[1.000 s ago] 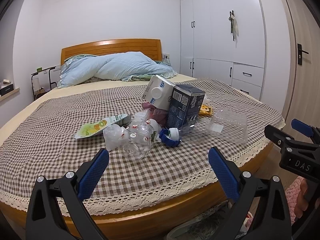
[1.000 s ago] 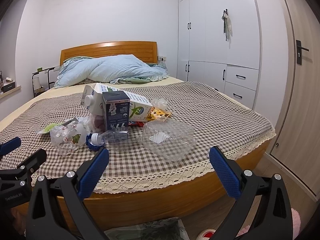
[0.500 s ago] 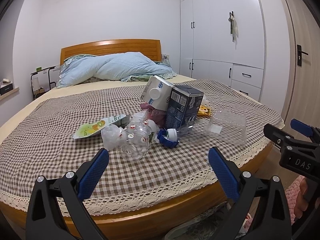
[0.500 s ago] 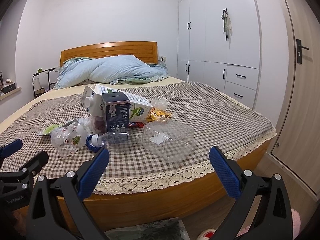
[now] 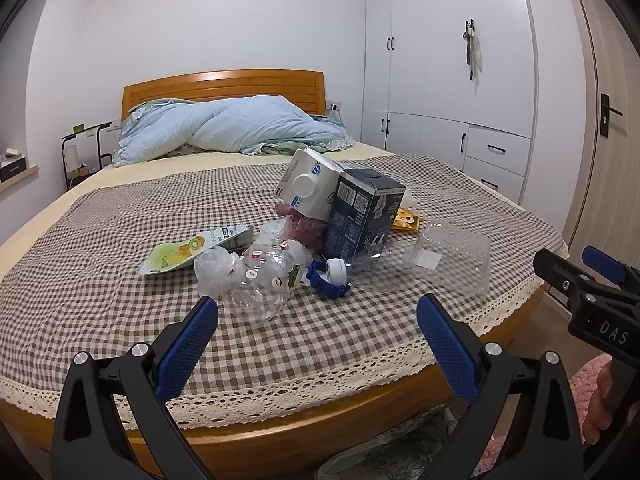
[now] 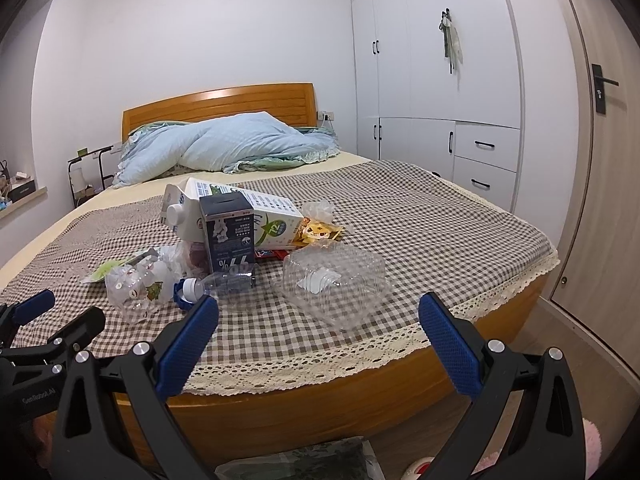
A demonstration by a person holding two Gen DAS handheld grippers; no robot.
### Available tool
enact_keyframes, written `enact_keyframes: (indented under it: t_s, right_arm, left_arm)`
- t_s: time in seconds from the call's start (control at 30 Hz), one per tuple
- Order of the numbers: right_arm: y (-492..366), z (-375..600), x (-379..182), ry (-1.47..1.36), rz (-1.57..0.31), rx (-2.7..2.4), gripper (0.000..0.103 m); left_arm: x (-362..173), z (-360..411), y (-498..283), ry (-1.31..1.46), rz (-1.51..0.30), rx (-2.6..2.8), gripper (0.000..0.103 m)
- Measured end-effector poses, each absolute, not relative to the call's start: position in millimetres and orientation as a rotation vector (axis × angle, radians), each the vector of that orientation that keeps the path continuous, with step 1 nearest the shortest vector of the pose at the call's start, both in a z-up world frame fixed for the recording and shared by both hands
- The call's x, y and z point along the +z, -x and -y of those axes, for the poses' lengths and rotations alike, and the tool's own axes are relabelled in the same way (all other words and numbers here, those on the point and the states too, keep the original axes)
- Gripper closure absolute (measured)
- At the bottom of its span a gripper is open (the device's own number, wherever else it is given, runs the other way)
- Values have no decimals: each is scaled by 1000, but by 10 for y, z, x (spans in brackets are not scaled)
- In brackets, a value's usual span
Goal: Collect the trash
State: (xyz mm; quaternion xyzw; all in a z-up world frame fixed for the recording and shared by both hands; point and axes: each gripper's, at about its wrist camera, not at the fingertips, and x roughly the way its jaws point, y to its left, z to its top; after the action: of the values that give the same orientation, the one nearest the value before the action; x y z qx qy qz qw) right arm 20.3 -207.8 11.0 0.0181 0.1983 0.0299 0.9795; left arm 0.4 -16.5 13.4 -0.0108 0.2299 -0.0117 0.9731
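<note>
Both grippers slightly closer to bed (image 5: 360, 364).

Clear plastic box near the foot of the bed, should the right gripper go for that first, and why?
Probably yes: ease the right gripper forward onto the clear plastic box. Its jaws are open and empty, and the box lies apart from the pile, nearest the bed edge, right in front of it.

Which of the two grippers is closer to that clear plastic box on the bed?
The right gripper: the clear plastic box sits just ahead, between its open fingers. The left gripper faces the crushed bottle, box off to its right.
</note>
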Motion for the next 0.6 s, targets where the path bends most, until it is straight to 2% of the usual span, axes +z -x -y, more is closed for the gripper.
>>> enact_keyframes:
  t_s: [0.6]
  right_arm:
    - [-238,2133,143,-38,-384,76,6]
  left_arm:
    - [293,292,14,-13,-432,-10,7]
